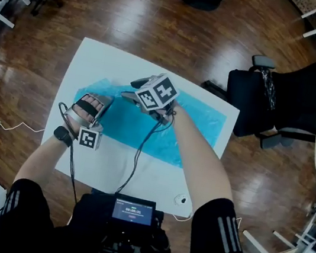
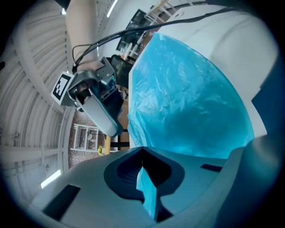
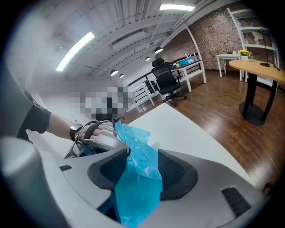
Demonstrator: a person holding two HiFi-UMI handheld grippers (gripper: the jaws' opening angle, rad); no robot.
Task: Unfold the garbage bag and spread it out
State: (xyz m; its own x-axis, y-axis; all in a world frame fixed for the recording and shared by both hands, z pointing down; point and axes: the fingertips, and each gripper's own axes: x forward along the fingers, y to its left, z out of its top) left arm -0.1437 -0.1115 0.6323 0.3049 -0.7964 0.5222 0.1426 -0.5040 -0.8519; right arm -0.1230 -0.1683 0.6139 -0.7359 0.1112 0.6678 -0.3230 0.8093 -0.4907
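The left tool (image 2: 142,168) is clenched on a pinch of the thin blue plastic garbage bag (image 1: 202,123). The right tool (image 3: 139,165) is held with its jaws apart, the film passing between them. Both are angled down over the white rectangular table (image 1: 100,62), across which the bag lies. A glossy dark wooden floor (image 1: 106,6) and a black office chair (image 1: 288,102) are seen around it.

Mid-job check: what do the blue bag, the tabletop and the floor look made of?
Garbage bag: thin translucent blue plastic film, crinkled and glossy. Table: smooth matte white board, likely laminate. Floor: glossy brown wood-look planks, showing reflections.
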